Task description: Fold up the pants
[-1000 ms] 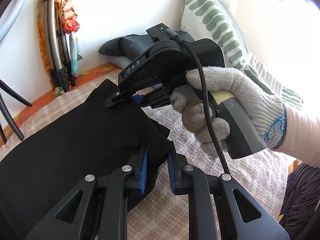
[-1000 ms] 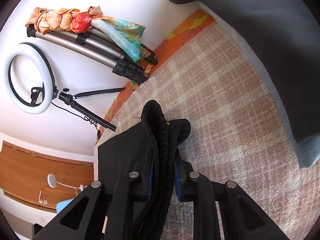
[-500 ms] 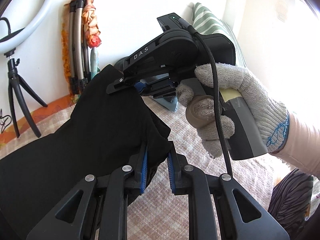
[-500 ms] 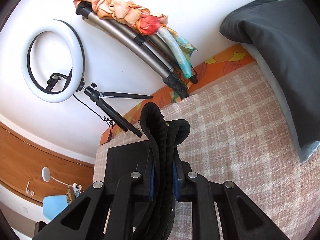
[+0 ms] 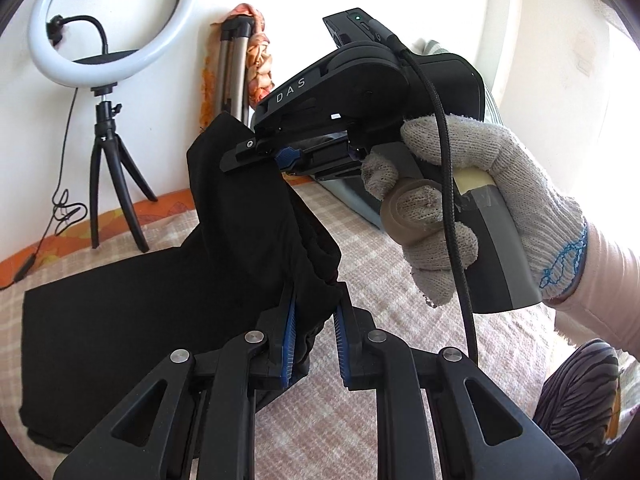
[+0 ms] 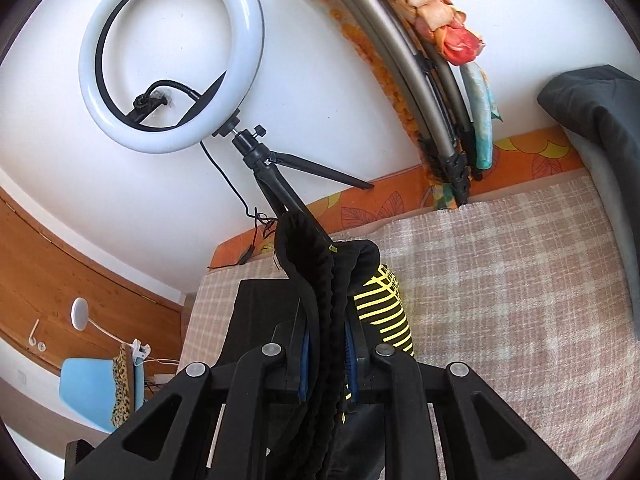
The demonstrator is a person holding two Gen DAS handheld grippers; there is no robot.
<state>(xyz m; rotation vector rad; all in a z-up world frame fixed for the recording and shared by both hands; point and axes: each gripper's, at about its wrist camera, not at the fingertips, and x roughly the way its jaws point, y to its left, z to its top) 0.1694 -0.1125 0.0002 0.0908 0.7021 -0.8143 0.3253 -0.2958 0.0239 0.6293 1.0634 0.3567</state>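
The left gripper (image 5: 314, 330) is pinching a bunched fold of the black pants (image 5: 160, 280) between its blue pads, and the jaws are standing narrow on the cloth. The right gripper (image 6: 326, 356) is closing in the same way on the ribbed waistband edge (image 6: 320, 280), which is rising up toward 12 o'clock. In the left wrist view the right gripper (image 5: 280, 152) is appearing at 12 o'clock, gripped by a gloved hand (image 5: 460, 204), and it is lifting the upper corner of the pants off the bed. The rest of the pants is lying flat toward 9 o'clock. A yellow striped print (image 6: 384, 312) is showing on the cloth at 2 o'clock from the right jaws.

A ring light (image 6: 172, 56) on a small black tripod (image 5: 108, 176) is standing behind the pants, at 11 o'clock. A folded metal stand (image 6: 424, 92) with a coloured scarf (image 6: 440, 20) is leaning on the white wall (image 6: 312, 100). A dark grey pillow (image 6: 600, 120) is lying at 3 o'clock.

The surface is a checked pink blanket (image 6: 500, 280) over an orange sheet (image 6: 400, 196). A wooden panel (image 6: 60, 264) and a blue chair (image 6: 88, 388) are showing at 8 o'clock.

The lower part of the pants is hiding under the gripper arms, so its shape there is not clear.
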